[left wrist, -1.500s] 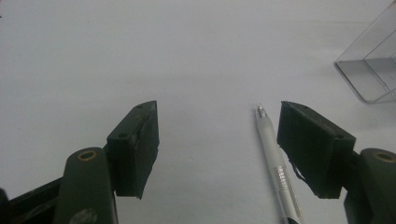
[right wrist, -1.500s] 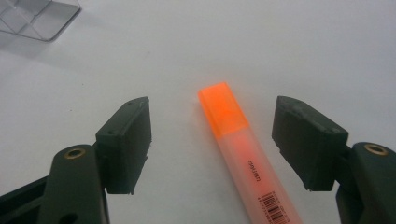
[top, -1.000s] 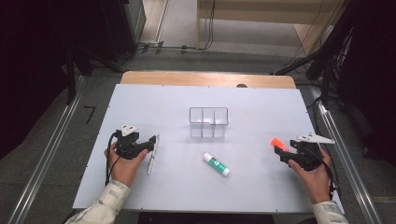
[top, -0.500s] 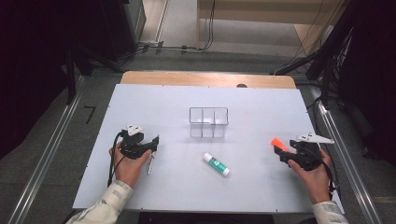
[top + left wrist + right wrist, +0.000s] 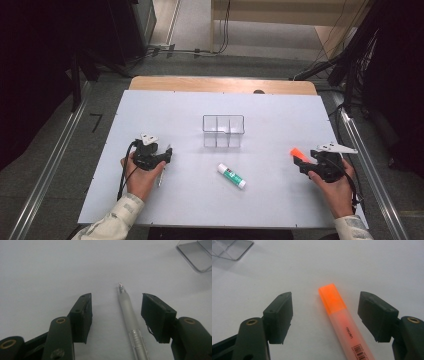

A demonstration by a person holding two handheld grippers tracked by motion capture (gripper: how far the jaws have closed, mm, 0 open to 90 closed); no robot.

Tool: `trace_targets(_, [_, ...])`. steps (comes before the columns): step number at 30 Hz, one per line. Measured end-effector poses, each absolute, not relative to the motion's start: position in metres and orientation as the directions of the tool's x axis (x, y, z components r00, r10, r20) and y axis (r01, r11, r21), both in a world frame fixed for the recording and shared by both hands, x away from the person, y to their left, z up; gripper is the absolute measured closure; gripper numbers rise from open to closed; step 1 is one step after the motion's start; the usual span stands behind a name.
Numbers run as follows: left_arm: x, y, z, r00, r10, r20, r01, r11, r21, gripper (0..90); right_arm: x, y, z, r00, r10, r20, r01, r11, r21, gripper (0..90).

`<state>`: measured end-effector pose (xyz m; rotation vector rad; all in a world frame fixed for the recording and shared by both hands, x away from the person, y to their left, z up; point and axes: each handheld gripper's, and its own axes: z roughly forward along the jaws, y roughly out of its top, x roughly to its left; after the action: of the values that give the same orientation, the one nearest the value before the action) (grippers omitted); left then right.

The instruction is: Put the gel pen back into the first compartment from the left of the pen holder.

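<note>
On the white table [image 5: 280, 200] the left gripper [image 5: 116, 315], jaws just been closing, straddles a silver pen [image 5: 128, 312] untouched, while the right gripper [image 5: 325, 315] sits wide open around an orange highlighter [image 5: 342, 320], label readable up close.

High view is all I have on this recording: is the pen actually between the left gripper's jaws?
Observer: Yes. In the left gripper view the pen lies between the pads, which have just been closing but aren't touching it.
Operator: Which way does it point?
Observer: Its tip points away from the left gripper.
Operator: And the right gripper?
Observer: Open around the orange highlighter, without contact.
Operator: Any markings?
Observer: A barcode sits near its lower end.
</note>
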<state>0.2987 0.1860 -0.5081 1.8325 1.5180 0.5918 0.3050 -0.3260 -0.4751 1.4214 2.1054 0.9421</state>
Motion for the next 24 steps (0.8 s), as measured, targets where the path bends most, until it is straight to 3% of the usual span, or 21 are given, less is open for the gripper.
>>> trace_targets(14, [0.2995, 0.1808, -0.5097, 0.239, 0.97, -0.053, 0.666, -0.124, 0.736, 56.1, 0.3054, -0.3261, -0.4753, -0.377, 0.926, 0.024, 0.637, 0.24, 0.732, 27.1])
trace_targets(24, [0.2986, 0.1757, -0.5105, 0.26, 0.965, -0.037, 0.662, -0.15, 0.734, 74.7, 0.3053, -0.3256, -0.4752, -0.375, 0.927, 0.024, 0.639, 0.24, 0.731, 27.1])
